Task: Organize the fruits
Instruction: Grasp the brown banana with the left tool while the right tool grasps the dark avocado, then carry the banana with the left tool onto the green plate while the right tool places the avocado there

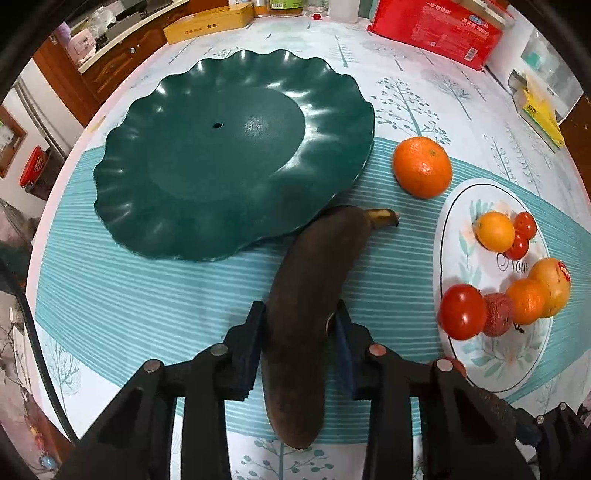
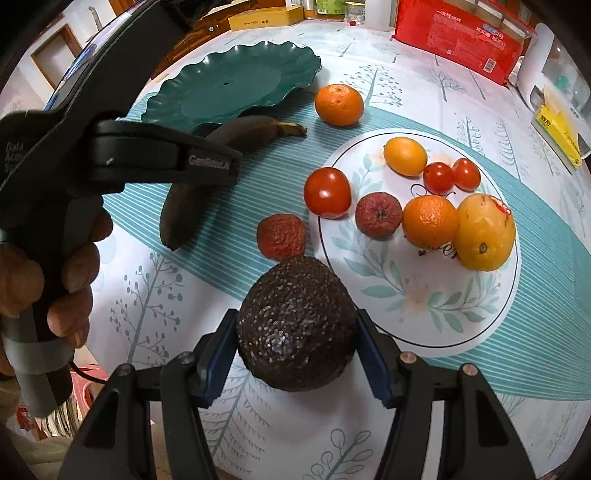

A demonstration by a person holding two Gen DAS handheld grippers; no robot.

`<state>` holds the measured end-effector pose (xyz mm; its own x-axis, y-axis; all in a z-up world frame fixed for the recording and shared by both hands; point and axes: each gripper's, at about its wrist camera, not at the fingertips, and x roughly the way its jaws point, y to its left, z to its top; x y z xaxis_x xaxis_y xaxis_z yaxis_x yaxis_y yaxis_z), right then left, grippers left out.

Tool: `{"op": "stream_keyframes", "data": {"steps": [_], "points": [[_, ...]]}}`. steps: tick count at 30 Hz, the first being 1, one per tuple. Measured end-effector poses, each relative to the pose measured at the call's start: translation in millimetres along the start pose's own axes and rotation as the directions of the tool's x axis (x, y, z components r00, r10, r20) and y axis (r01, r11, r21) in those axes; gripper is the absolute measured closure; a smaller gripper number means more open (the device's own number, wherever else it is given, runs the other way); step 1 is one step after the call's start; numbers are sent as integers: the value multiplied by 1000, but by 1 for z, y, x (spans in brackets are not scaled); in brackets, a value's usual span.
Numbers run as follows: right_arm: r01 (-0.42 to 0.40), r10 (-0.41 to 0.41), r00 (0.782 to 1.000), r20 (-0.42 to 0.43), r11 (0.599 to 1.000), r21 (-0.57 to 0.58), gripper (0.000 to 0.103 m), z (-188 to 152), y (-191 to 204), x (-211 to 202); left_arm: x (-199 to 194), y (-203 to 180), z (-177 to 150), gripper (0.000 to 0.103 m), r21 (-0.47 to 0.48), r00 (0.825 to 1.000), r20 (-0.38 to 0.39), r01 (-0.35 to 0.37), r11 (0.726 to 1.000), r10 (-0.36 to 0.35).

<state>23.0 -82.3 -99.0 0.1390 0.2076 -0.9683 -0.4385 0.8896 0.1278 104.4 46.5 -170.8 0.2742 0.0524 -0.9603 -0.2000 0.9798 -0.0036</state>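
My left gripper (image 1: 299, 314) is shut on a brown overripe banana (image 1: 310, 295) that lies on the table, its stem toward the empty dark green wavy plate (image 1: 177, 206). The banana (image 2: 255, 127) and the left gripper over it also show in the right wrist view. My right gripper (image 2: 295, 325) is shut on a dark bumpy avocado (image 2: 295, 328) just in front of the white leaf-patterned plate (image 2: 406, 302). That plate holds tomatoes (image 2: 327, 192), small oranges (image 2: 430, 220), a yellow fruit (image 2: 484, 232) and a shrivelled red fruit (image 2: 378, 216).
A loose orange (image 1: 422, 166) sits on the table between the two plates. A wrinkled red fruit (image 2: 281, 236) lies beside the white plate. A red package (image 2: 461, 37), a yellow box (image 2: 264, 18), jars and a tissue box (image 2: 557, 129) line the far edge.
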Motion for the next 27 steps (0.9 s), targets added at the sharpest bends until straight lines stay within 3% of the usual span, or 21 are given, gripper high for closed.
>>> {"op": "stream_keyframes", "data": {"steps": [9,15,21,27], "points": [[-21,21,1000,-1,999,40,42,-7,-12,-12,-16,9,-24,70,6,999,2,37,999,-37],[-16,15,999,35,1000,11,42,-13,-21,-36,-42,9,-34,70,-17,998,43,50,999,-50],[-13,15,998,65,999,-40,42,-13,-33,-57,-77,7,-40,70,-62,995,88,43,997,-37],[-52,66,990,125,992,-111,42,2,-40,-83,-118,15,-44,70,-103,990,139,14,995,1]]}}
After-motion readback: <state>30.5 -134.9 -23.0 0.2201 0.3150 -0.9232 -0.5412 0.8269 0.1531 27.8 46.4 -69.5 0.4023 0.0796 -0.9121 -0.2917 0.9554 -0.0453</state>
